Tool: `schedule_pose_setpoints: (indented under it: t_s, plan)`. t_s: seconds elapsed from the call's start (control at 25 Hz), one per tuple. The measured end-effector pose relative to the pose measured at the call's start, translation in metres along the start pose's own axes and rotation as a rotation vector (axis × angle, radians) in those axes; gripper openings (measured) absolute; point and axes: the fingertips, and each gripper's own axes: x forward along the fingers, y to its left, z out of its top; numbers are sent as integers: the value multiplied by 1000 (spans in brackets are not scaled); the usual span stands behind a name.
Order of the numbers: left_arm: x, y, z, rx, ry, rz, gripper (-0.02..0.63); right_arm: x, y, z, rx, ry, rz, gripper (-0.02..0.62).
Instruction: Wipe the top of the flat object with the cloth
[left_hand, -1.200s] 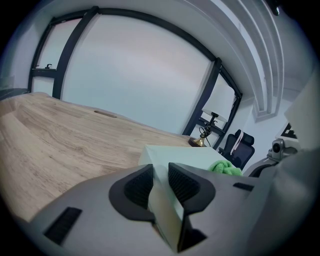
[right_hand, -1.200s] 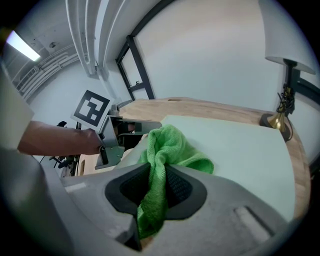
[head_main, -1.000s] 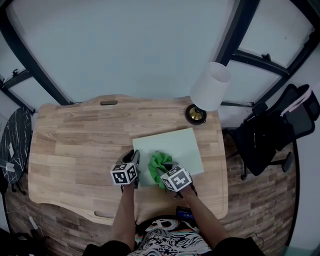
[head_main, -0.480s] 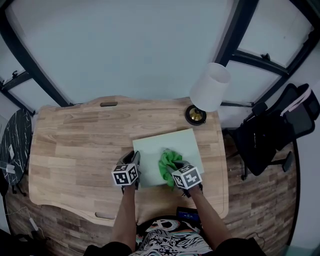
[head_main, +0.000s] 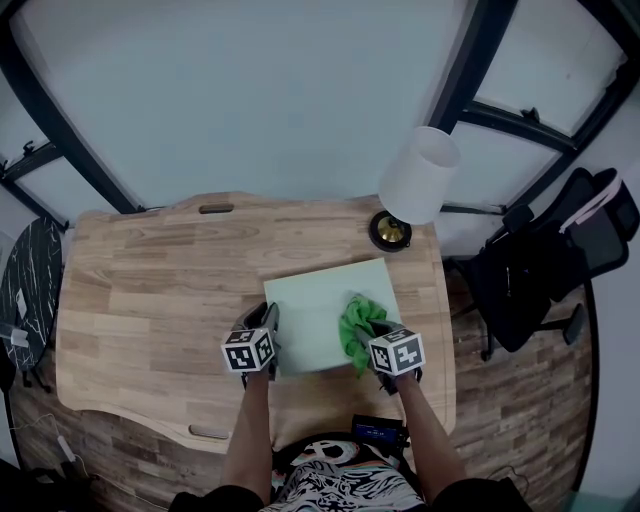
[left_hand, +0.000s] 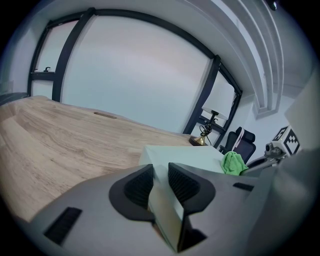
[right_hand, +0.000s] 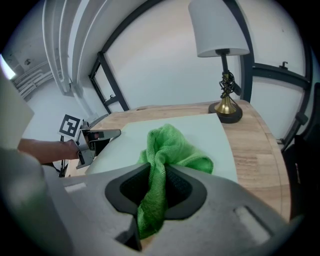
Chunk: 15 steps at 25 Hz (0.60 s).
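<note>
A pale green flat board (head_main: 315, 310) lies on the wooden desk (head_main: 150, 300). My left gripper (head_main: 268, 322) is shut on the board's near left corner, and the board's edge (left_hand: 165, 200) runs between its pads. A bright green cloth (head_main: 358, 322) rests bunched on the board's right part. My right gripper (head_main: 372, 338) is shut on the cloth, whose folds (right_hand: 159, 165) spill forward from between the jaws onto the board (right_hand: 150, 132). The left gripper (right_hand: 97, 137) shows at the board's far edge in the right gripper view.
A lamp with a white shade (head_main: 420, 172) and a brass base (head_main: 391, 230) stands just beyond the board's far right corner. The desk's right edge (head_main: 445, 330) is close to the cloth. A black office chair (head_main: 545, 255) stands to the right of the desk.
My right gripper has dragged the cloth to the right across the board, from near its left part to its right part. The left gripper and the board have stayed put.
</note>
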Motion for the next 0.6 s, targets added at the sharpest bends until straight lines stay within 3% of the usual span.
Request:
schedule_pose_setpoints:
  t_s: [0.6]
  plan:
    - [-1, -1, 0, 15, -1, -3, 97, -29, -47, -9, 92, -33, -97, 72]
